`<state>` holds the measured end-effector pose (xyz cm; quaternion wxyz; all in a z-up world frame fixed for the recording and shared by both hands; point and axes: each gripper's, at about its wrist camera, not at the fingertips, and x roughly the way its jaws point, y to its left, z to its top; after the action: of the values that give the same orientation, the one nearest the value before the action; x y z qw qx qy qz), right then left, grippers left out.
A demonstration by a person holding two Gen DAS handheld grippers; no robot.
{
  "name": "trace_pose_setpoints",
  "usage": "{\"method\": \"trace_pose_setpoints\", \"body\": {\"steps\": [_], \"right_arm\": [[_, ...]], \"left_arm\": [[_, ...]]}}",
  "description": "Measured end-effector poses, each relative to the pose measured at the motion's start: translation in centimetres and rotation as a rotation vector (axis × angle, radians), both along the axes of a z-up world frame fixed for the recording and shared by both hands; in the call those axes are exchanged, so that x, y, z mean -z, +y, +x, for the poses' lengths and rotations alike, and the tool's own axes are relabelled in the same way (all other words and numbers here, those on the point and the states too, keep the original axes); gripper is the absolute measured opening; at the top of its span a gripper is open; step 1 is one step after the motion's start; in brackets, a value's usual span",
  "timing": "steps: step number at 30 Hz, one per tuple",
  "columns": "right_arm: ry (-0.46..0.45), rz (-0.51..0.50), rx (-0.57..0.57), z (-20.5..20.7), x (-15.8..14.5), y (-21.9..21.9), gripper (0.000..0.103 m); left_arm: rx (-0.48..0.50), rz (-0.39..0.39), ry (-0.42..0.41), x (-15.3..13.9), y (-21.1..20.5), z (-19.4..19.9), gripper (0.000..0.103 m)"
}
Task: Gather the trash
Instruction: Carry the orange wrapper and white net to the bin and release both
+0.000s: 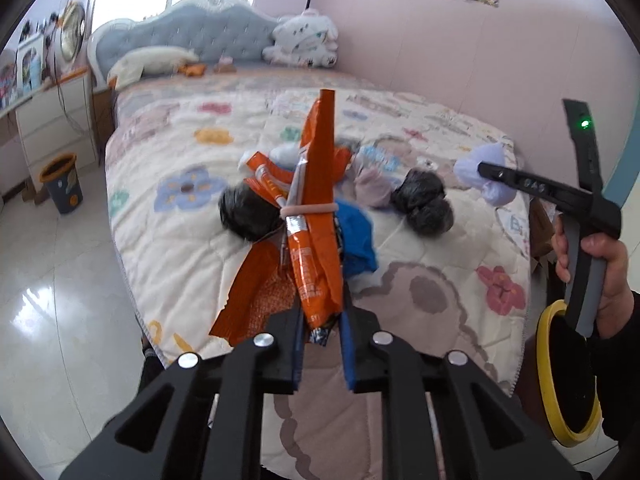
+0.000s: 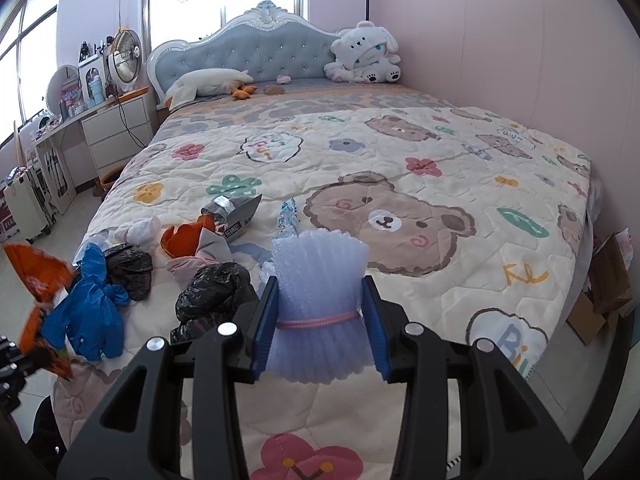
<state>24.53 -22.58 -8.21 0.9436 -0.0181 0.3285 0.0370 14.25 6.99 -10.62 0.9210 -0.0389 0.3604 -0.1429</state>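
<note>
My left gripper [image 1: 322,320] is shut on an orange snack wrapper bundle [image 1: 316,216] tied with a pale rubber band and held up over the bed. The same wrapper [image 2: 36,276] shows at the left edge of the right wrist view. My right gripper [image 2: 320,304] is shut on a lavender foam-wrap bundle [image 2: 320,276] bound with pink string, and it appears in the left wrist view [image 1: 486,170], held by a hand [image 1: 608,272]. On the quilt lie loose trash: black plastic bags [image 2: 216,292], a blue bag [image 2: 86,304], a silver wrapper [image 2: 232,216] and an orange wrapper [image 2: 180,240].
A bin with a yellow rim [image 1: 560,380] stands low at the bed's right side. A small dark bin with an orange rim [image 1: 62,184] sits on the tiled floor by white drawers [image 1: 52,120]. Plush toys and a pillow lie by the headboard [image 2: 256,52]. Cardboard boxes [image 2: 604,280] stand at the right wall.
</note>
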Motion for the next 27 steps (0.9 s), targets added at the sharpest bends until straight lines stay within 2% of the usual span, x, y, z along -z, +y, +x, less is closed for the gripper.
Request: {"method": "trace_pose_setpoints", "body": {"steps": [8, 14, 20, 27], "right_arm": [[-0.034, 0.055, 0.020, -1.9, -2.5, -1.7, 0.039], [-0.083, 0.074, 0.038, -5.3, -5.4, -3.4, 0.039], [-0.125, 0.088, 0.073, -9.5, -8.4, -5.6, 0.039], [-0.186, 0.067, 0.136, -16.1, -11.1, -8.4, 0.039]], "left_arm": [[-0.021, -0.027, -0.111, -4.4, 0.6, -0.4, 0.012], [-0.015, -0.056, -0.176, -7.2, 0.1, -1.1, 0.012], [0.051, -0.058, -0.223, -9.2, -2.7, -2.3, 0.012], [0.179, -0.083, -0.259, -11.0, -7.0, -4.2, 0.012]]}}
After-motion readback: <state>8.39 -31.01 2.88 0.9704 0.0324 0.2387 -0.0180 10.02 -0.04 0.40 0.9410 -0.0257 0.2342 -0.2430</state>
